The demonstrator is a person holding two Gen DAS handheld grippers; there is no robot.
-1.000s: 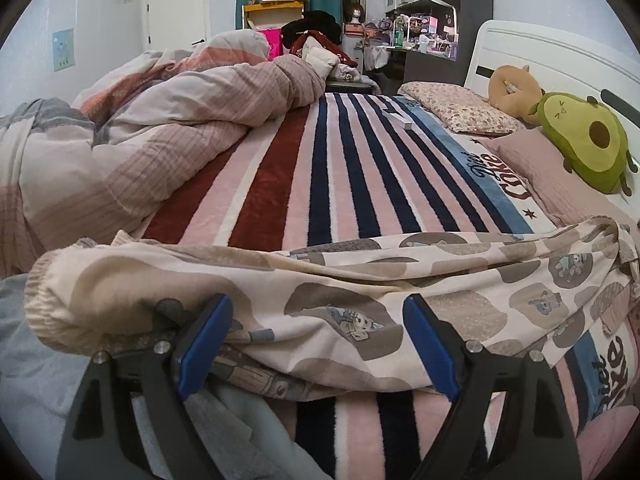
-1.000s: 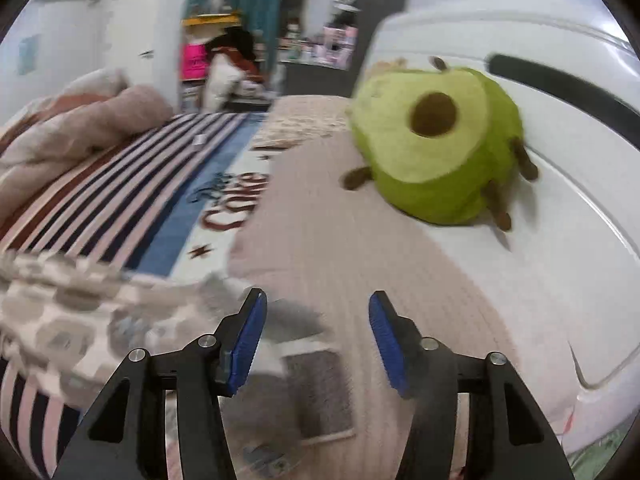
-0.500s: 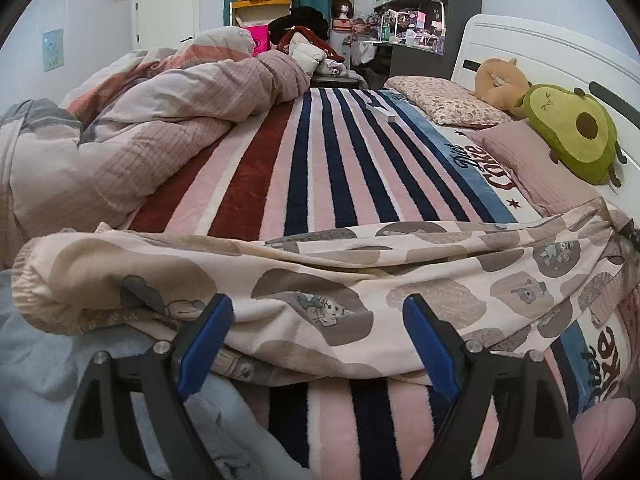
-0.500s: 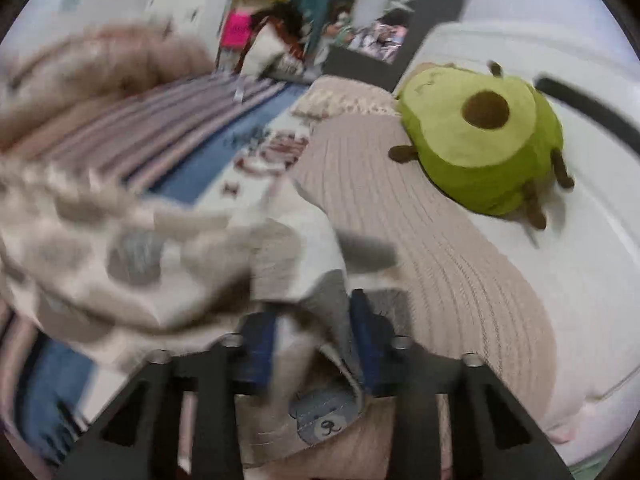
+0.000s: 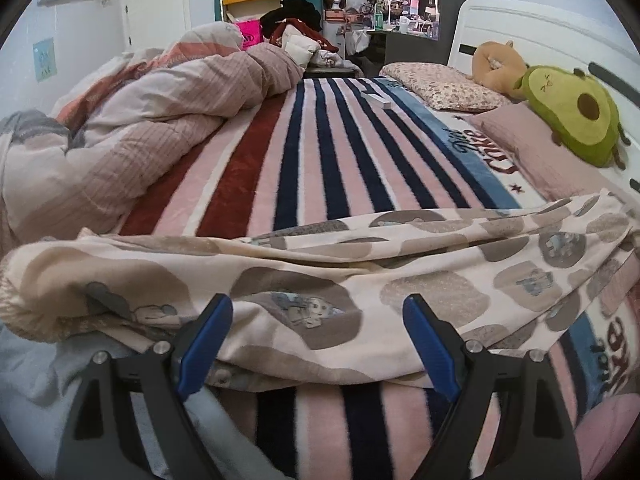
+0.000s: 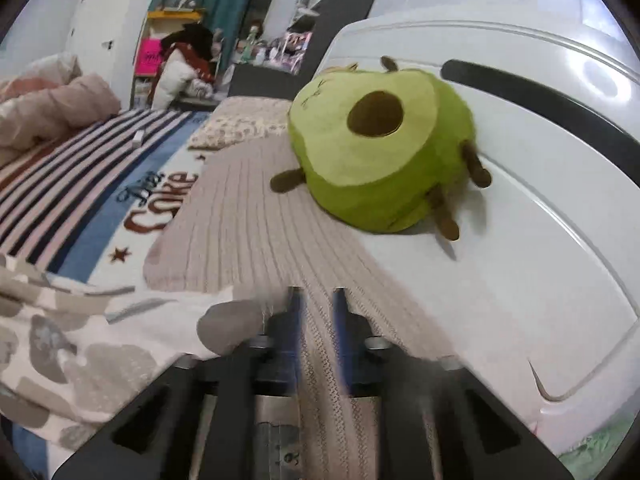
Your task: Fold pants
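The cream pants (image 5: pixel 360 272) with grey-brown blotches lie crosswise over the striped blanket (image 5: pixel 320 160), folded lengthwise. My left gripper (image 5: pixel 316 340) hovers at their near edge. It is open wide, the cloth lies between its blue fingers, and the pads do not press on it. In the right wrist view the pants' end (image 6: pixel 80 340) rests on the pink ribbed pillow (image 6: pixel 248 240). My right gripper (image 6: pixel 318 320) is just right of that end, blurred. Its jaws are opening with a narrow gap, and nothing is between them.
A green avocado plush (image 6: pixel 372 160) leans on the white headboard (image 6: pixel 520 200). A bunched duvet (image 5: pixel 140 120) fills the left of the bed. A small white box (image 5: pixel 376 100) lies far up the blanket. Grey cloth (image 5: pixel 32 380) sits at lower left.
Half a second ago my right gripper was shut on the pants' end; now it has let go and shifted right, leaving the end on the pillow. The left gripper stays open.
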